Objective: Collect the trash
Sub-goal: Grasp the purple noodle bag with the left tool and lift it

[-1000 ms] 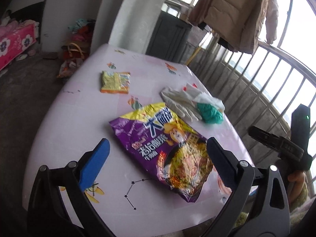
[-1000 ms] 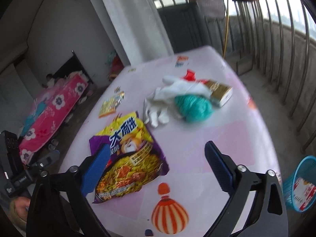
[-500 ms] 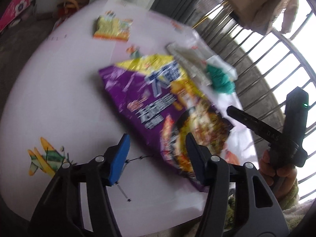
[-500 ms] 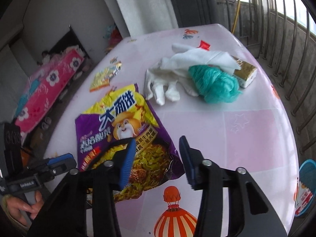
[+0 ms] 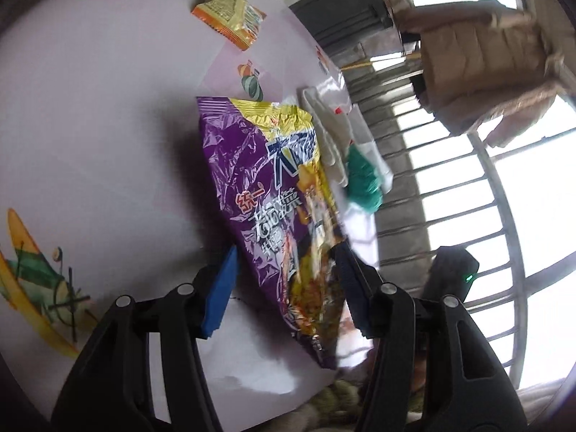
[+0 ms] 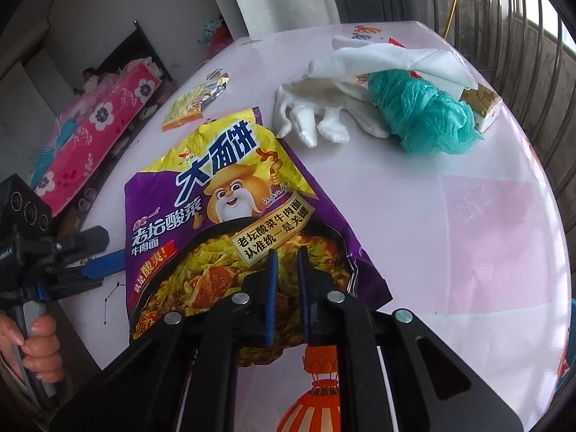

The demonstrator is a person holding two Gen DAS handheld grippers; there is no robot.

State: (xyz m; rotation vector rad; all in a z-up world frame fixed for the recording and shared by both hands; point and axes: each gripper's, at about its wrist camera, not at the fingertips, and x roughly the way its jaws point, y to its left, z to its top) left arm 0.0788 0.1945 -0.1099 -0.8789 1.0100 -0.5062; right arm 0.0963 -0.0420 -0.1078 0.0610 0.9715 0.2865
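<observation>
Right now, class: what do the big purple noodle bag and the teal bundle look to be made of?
Purple noodle bag: probably thin plastic film with a glossy, metallic-looking finish; it creases sharply and throws bright highlights.
Teal bundle: seemingly thin, soft plastic sheet, slightly translucent, crumpled into loose folds.

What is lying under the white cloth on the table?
Under the white cloth lie a crumpled teal plastic bag and, at the cloth's right end, a gold-wrapped box. A white glove pokes out on the left. Anything else beneath stays covered.
</observation>
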